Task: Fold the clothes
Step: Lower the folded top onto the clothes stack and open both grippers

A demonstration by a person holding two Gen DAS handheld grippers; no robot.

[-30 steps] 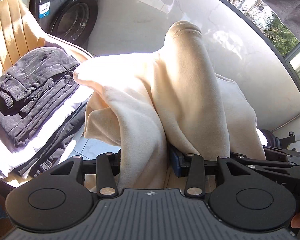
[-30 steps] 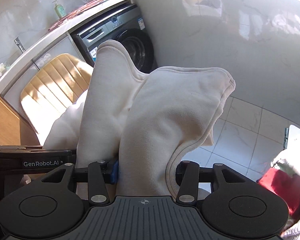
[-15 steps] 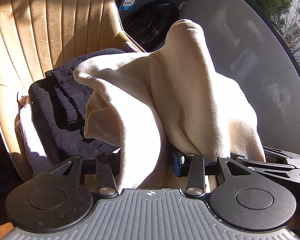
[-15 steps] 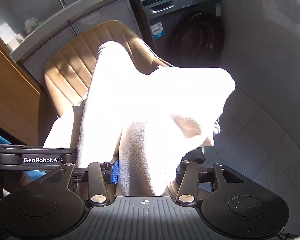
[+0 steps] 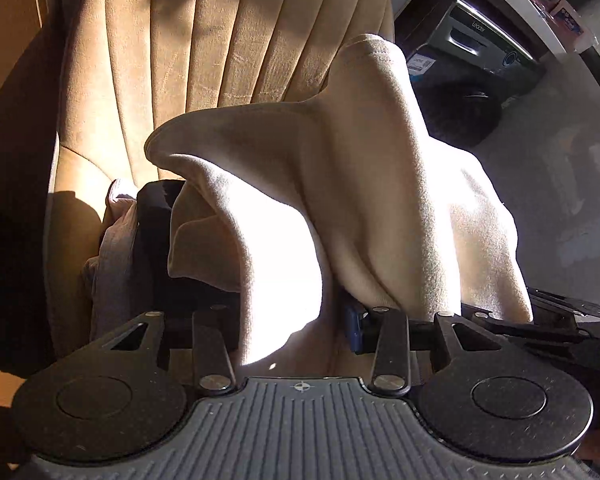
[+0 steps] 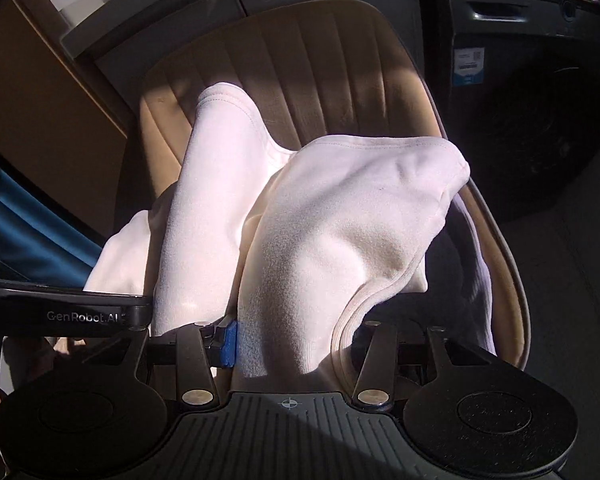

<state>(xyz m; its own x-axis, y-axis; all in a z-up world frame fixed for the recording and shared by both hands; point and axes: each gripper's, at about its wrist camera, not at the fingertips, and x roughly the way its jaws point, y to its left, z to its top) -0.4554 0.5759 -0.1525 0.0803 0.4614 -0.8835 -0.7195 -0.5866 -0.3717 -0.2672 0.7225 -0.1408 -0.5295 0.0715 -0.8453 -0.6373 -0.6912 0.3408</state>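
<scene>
A folded cream garment (image 5: pixel 340 184) is draped over both grippers and hides their fingertips. My left gripper (image 5: pixel 300 320) is shut on one end of it. My right gripper (image 6: pixel 288 332) is shut on the other end (image 6: pixel 340 232). Both hold it just above the seat of a tan ribbed chair (image 5: pixel 220 40), also in the right wrist view (image 6: pixel 320 56). A stack of folded dark and pale clothes (image 5: pixel 148 240) lies on the seat under the garment.
A dark washing machine (image 6: pixel 532 120) stands right of the chair, also in the left wrist view (image 5: pixel 472 64). A grey counter (image 6: pixel 160 12) runs behind. The other gripper's body (image 6: pixel 60 312) is close on the left.
Both grippers carried the cream garment from open floor towards the chair. They now hold it low over the clothes stack on the seat. The chair back fills the view.
</scene>
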